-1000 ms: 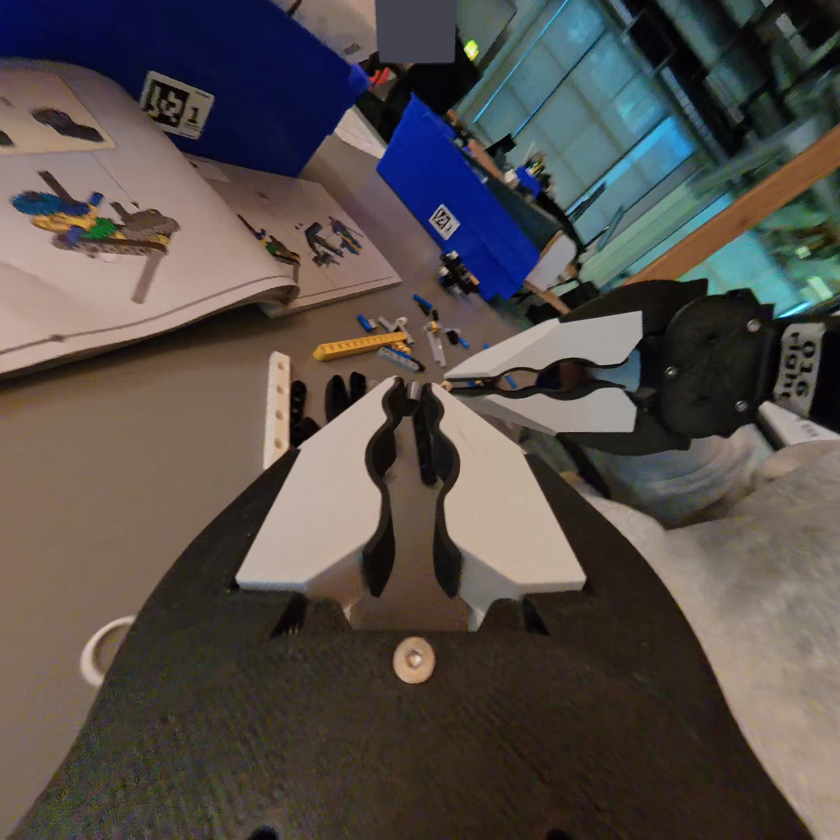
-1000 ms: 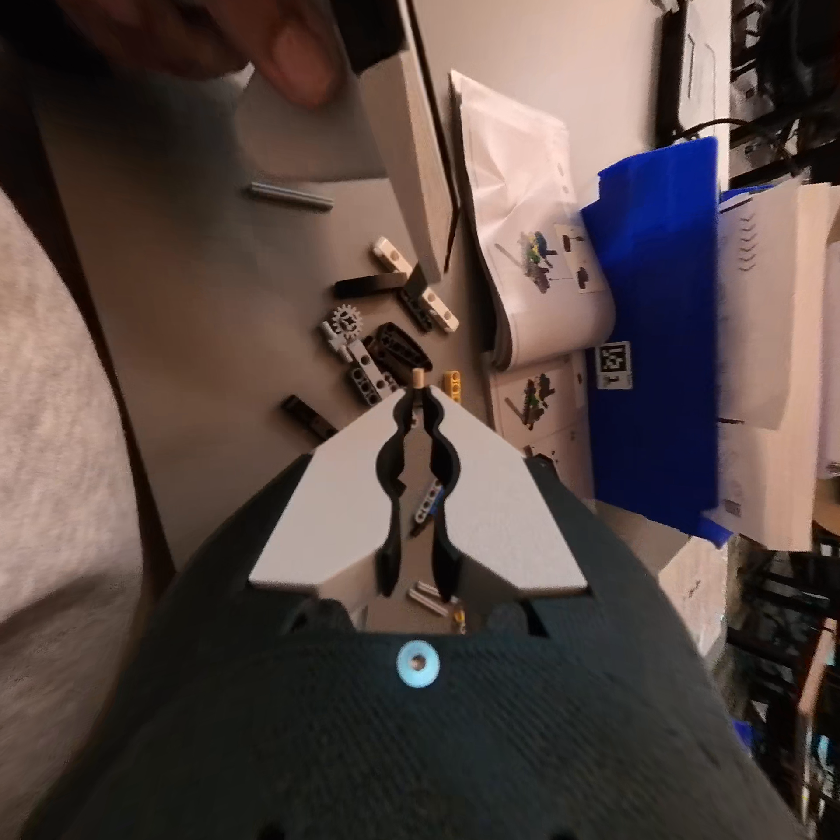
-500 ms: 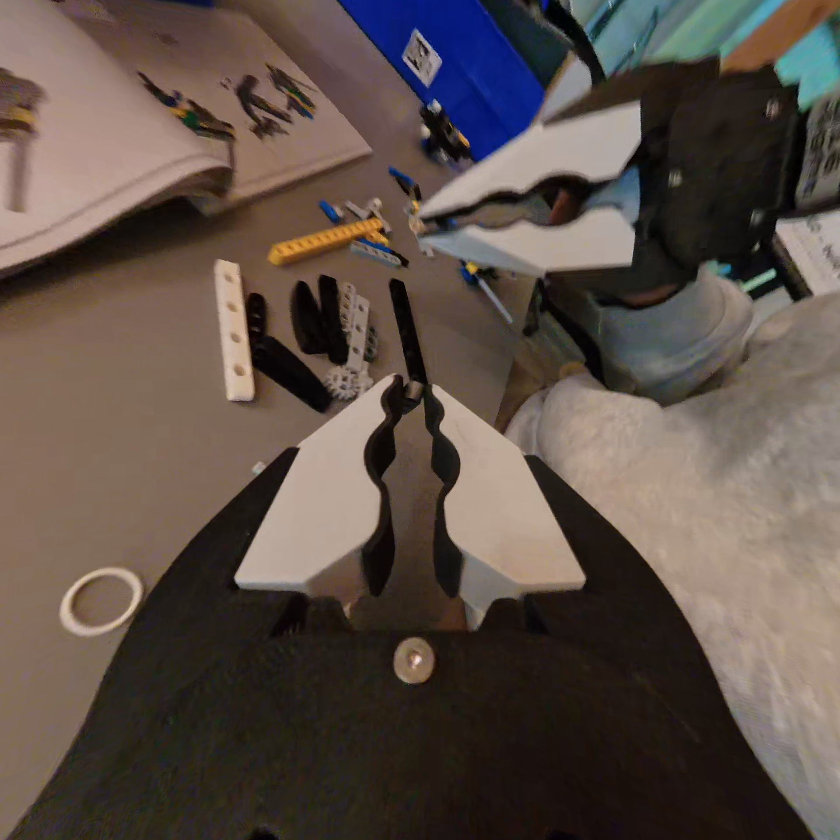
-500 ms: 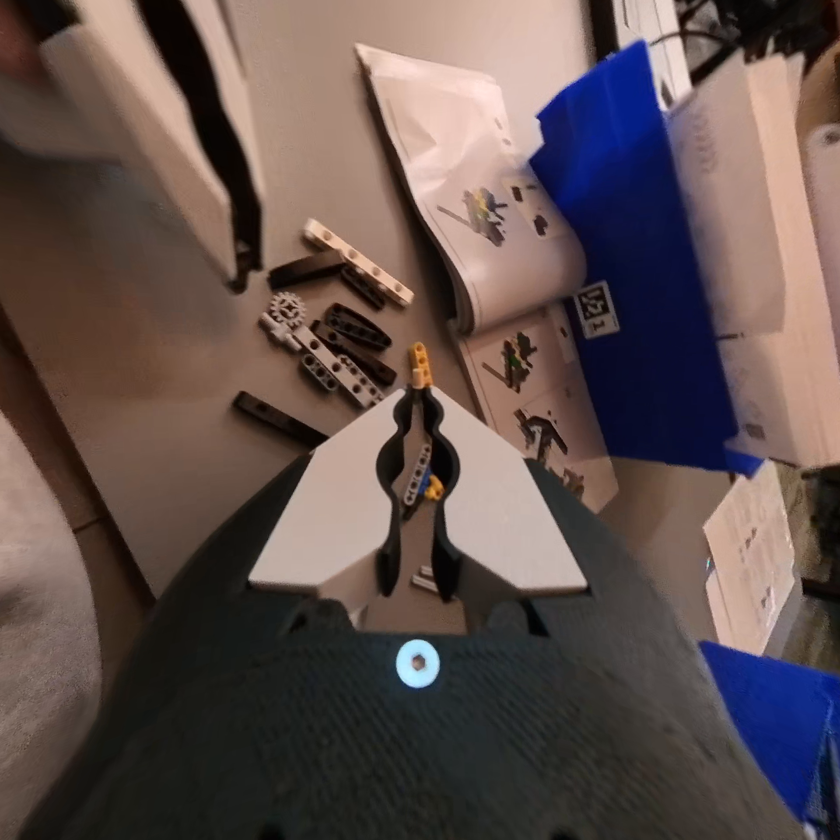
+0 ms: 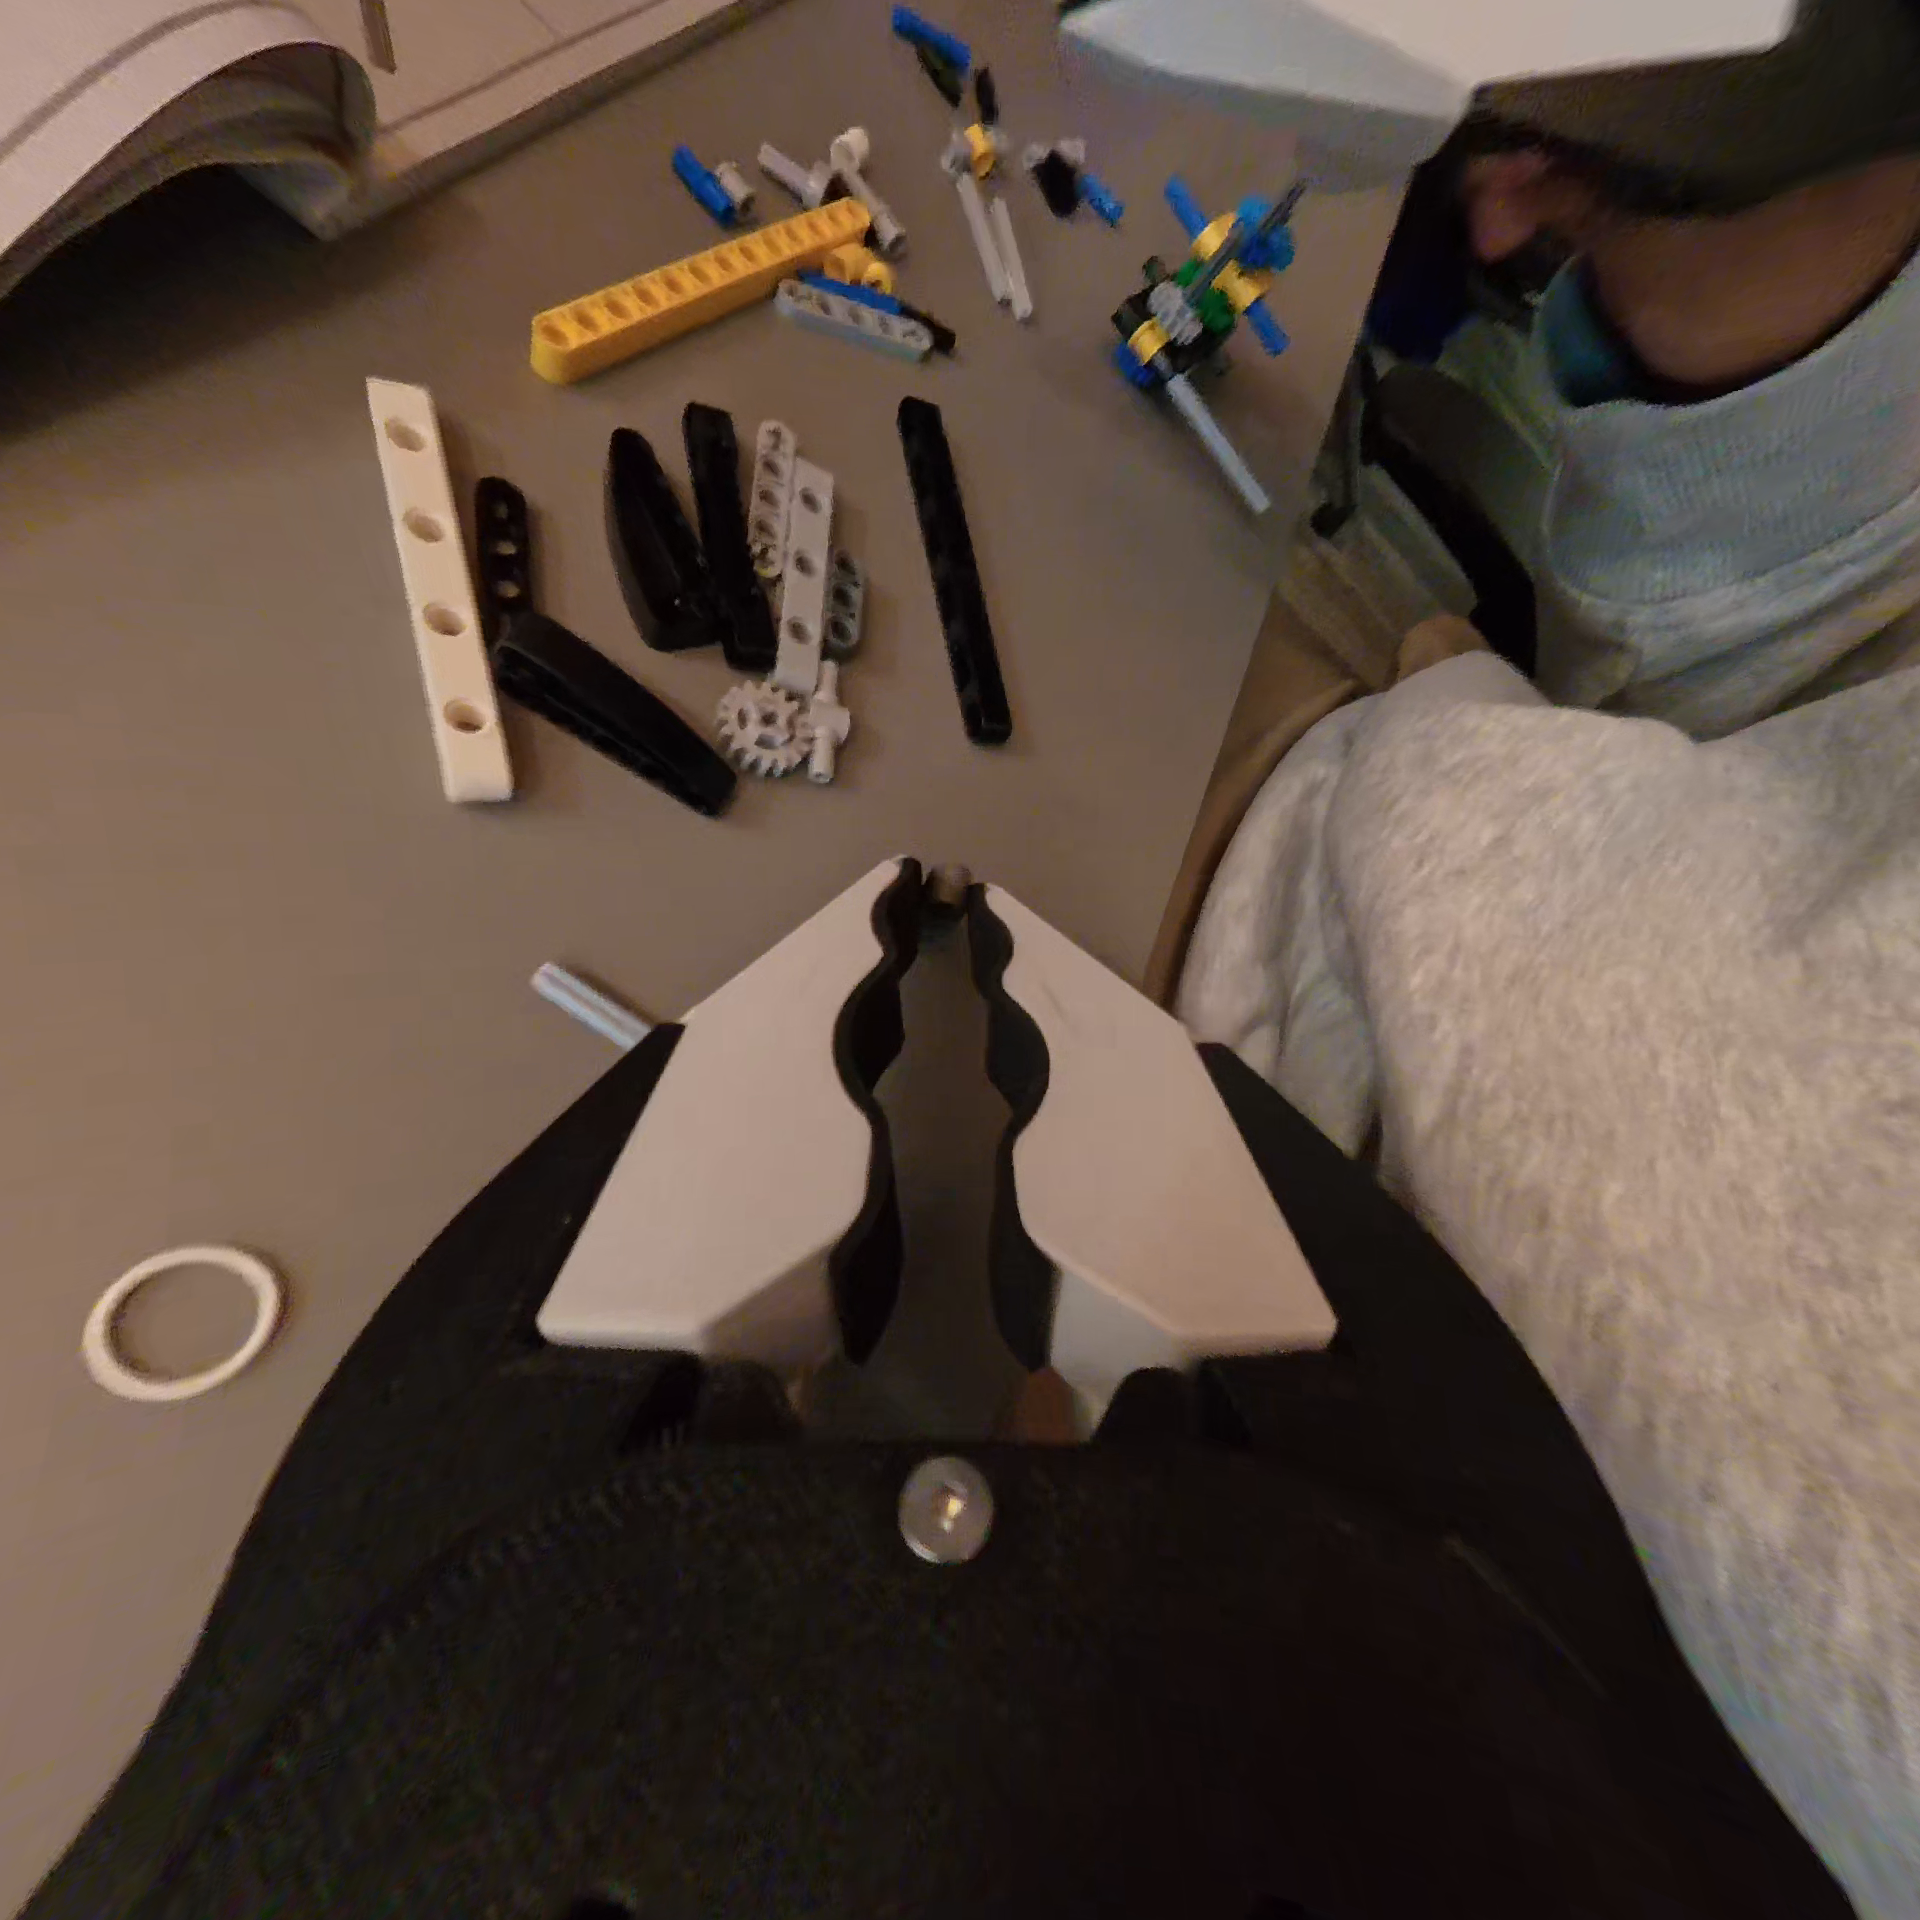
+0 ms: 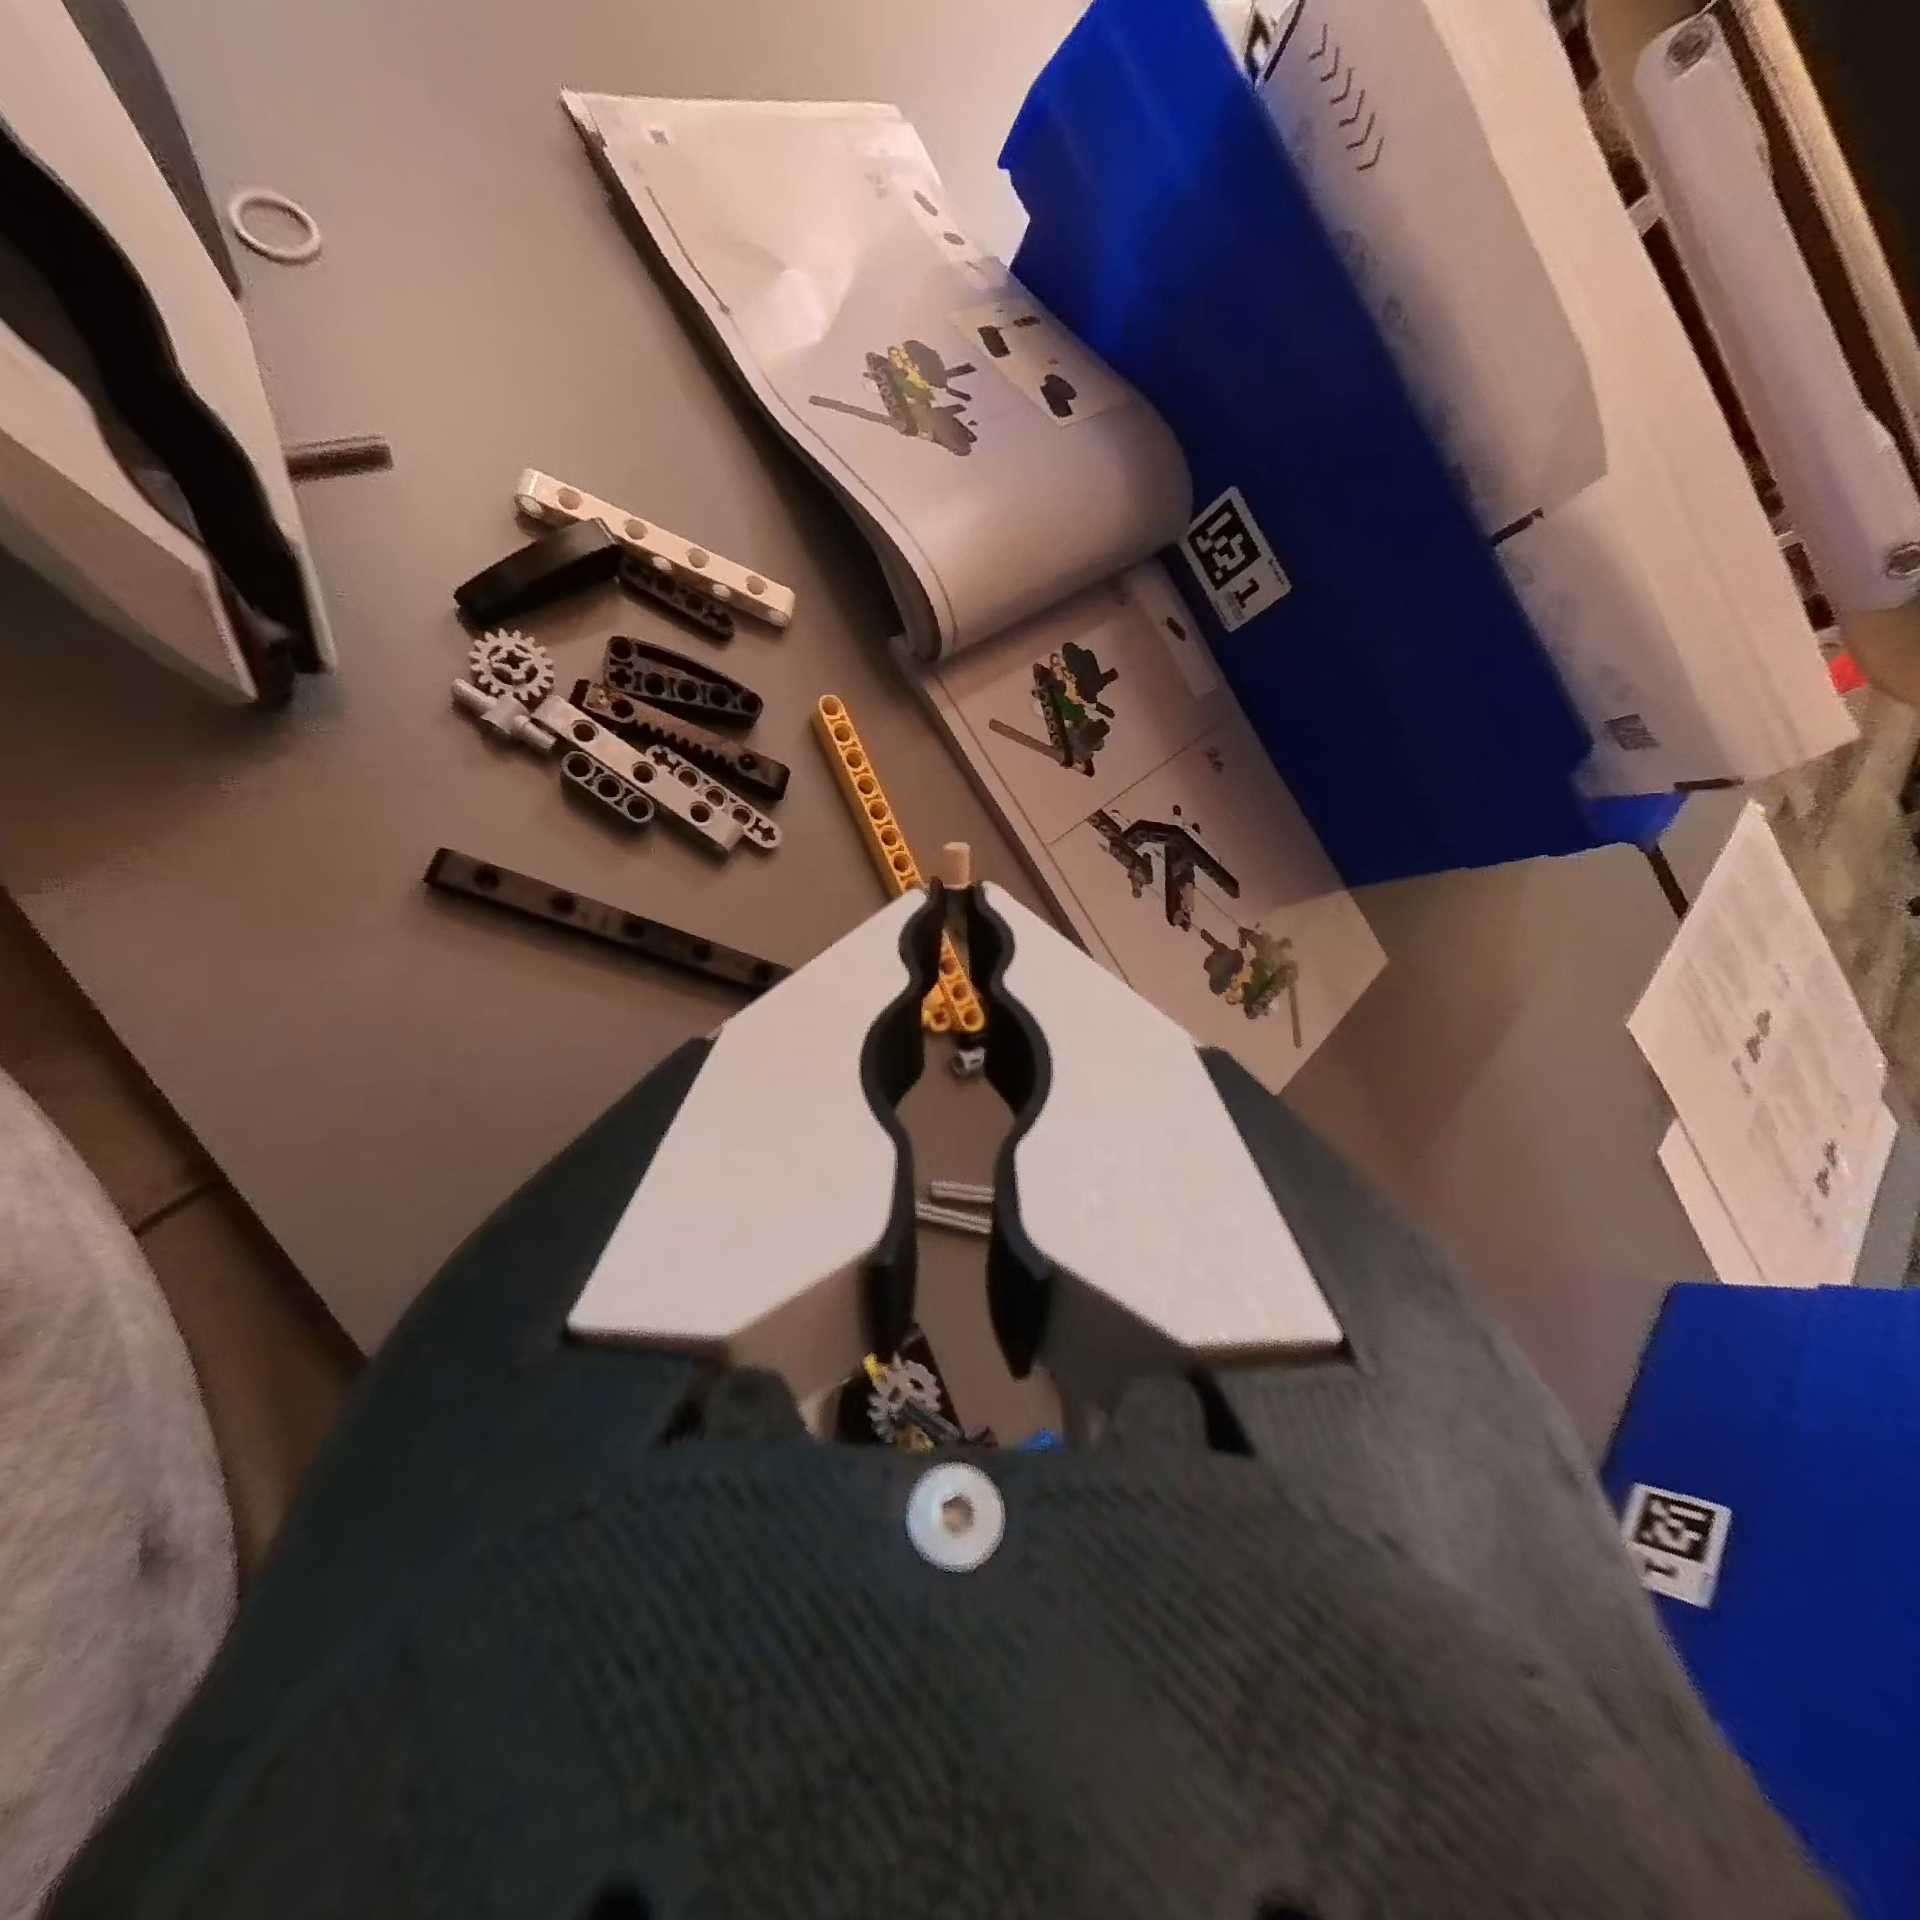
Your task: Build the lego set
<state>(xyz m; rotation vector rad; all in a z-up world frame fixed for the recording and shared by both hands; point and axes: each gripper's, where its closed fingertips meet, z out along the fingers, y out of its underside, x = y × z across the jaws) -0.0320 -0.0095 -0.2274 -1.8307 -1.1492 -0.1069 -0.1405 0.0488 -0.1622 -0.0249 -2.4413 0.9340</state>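
Your left tongs (image 5: 937,878) are squeezed almost shut on a tiny grey peg (image 5: 948,883), right at the tips, above the grey table (image 5: 208,987). Your right tongs (image 6: 953,885) are squeezed shut too, and they pinch a small tan peg (image 6: 954,864) that sticks out past the tips.

Just past the left tongs, a long black beam with holes (image 5: 954,566) lies flat by itself. Beside it sits a little pile: a grey gear wheel (image 5: 762,726), two short grey beams (image 5: 795,551) and two dark curved pieces (image 5: 675,540). Next to the pile lies a bent black beam (image 5: 582,655), touching a white flat beam with four holes (image 5: 438,587). Farther off lies a long yellow beam with many holes (image 5: 701,286), with small blue and grey pegs (image 5: 717,187) around its far end. Near the table edge stands the half-built lego model (image 5: 1200,296), yellow, blue and green, with a grey rod poking out.

A thin pale rod (image 5: 587,1006) peeks out beside the left tongs, and a white ring (image 5: 184,1322) lies well apart on that side.

From the right tongs you can see the open instruction booklet (image 6: 987,447) past the pieces. Behind it stands a blue bin (image 6: 1299,364) with a square black-and-white tag (image 6: 1236,556). Another blue bin (image 6: 1766,1455) sits close on the right side.
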